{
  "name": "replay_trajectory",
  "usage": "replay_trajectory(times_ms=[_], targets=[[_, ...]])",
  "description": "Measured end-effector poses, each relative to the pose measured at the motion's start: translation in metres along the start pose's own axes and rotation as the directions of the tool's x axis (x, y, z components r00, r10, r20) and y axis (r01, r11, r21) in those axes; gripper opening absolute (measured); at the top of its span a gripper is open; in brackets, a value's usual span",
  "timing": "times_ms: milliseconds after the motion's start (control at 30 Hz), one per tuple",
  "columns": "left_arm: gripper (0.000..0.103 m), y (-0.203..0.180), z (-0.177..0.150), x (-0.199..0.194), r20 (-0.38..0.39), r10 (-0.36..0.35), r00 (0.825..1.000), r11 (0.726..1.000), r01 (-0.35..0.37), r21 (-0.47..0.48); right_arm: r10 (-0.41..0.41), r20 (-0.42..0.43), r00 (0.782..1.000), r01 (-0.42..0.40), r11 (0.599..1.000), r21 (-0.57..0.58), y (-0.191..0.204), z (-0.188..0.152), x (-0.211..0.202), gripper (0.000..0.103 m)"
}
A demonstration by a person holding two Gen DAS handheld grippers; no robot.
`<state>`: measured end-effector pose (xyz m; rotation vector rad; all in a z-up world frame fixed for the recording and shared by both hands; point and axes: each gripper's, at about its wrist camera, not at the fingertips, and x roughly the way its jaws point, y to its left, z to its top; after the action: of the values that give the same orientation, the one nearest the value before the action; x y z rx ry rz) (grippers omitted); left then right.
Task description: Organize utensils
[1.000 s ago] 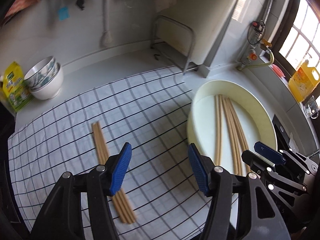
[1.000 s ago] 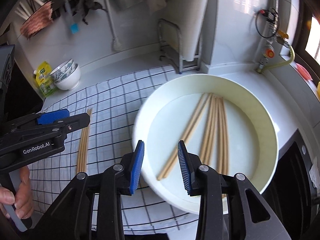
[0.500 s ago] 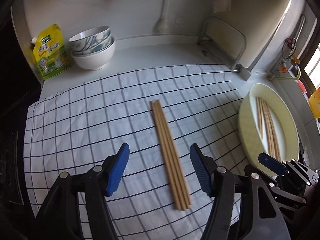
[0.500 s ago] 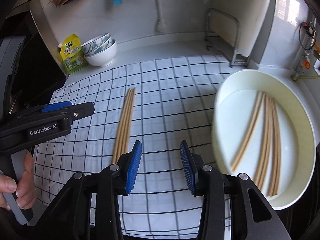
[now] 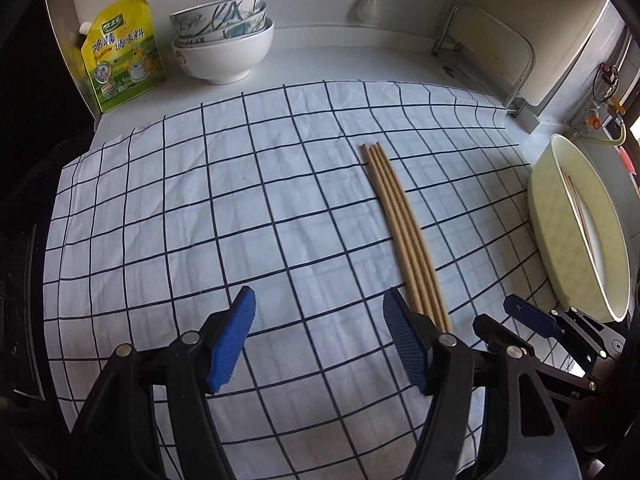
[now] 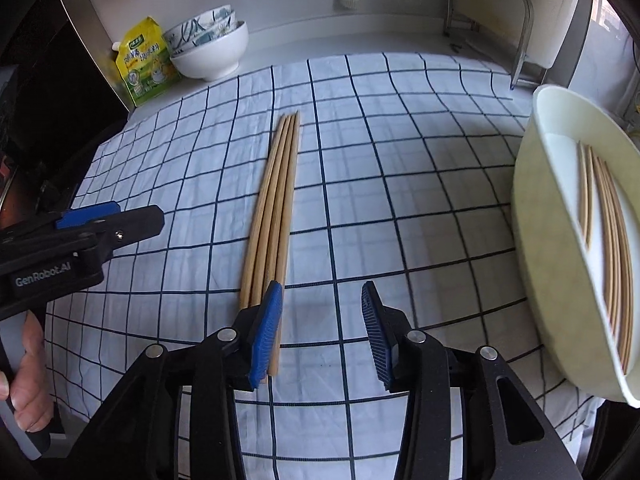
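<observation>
Both sets of fingers stand apart with nothing between them, having just been opening: the left gripper (image 5: 316, 334) over bare checked cloth (image 5: 200, 208), the right gripper (image 6: 320, 330) just right of the bundled chopsticks (image 6: 276, 200) lying on that cloth. Only the right wrist view shows a hand (image 6: 24, 376) gripping the left tool, and clearly shows more chopsticks inside the white basin (image 6: 532, 264). Stacked bowls (image 5: 224, 40) and a yellow pouch (image 5: 120, 48) stand at the back of the bench (image 5: 360, 64).

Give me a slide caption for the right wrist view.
Open right gripper over a checked cloth, beside bundled chopsticks; more wait in the white basin.
</observation>
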<state>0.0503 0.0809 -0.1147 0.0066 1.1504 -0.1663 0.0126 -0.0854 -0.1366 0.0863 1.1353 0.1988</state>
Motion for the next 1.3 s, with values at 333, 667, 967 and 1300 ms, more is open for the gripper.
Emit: replay_trajectory(times_ms=[333,667,967,1300], targets=[[0.066,0.008,-0.007,0.013,-0.021,-0.004,1.000,1.000,0.004,0.004,-0.026,-0.010,1.000,0.026,1.000,-0.016,0.007,-0.001,0.020,0.042],[0.067,0.009,-0.008,0.017,-0.025,-0.014,1.000,1.000,0.014,-0.002,-0.058,0.006,0.998,0.058,0.996,-0.066,0.017,-0.001,0.023,0.042],[0.067,0.003,-0.008,0.019,-0.032,-0.022,0.999,1.000,0.023,0.006,-0.067,0.006,0.998,0.067,0.993,-0.101,0.021,-0.001,0.026,0.042],[0.070,-0.003,-0.009,0.024,-0.036,-0.023,0.999,1.000,0.023,0.013,-0.089,0.030,0.996,0.092,0.987,-0.129,0.019,0.001,0.027,0.006]])
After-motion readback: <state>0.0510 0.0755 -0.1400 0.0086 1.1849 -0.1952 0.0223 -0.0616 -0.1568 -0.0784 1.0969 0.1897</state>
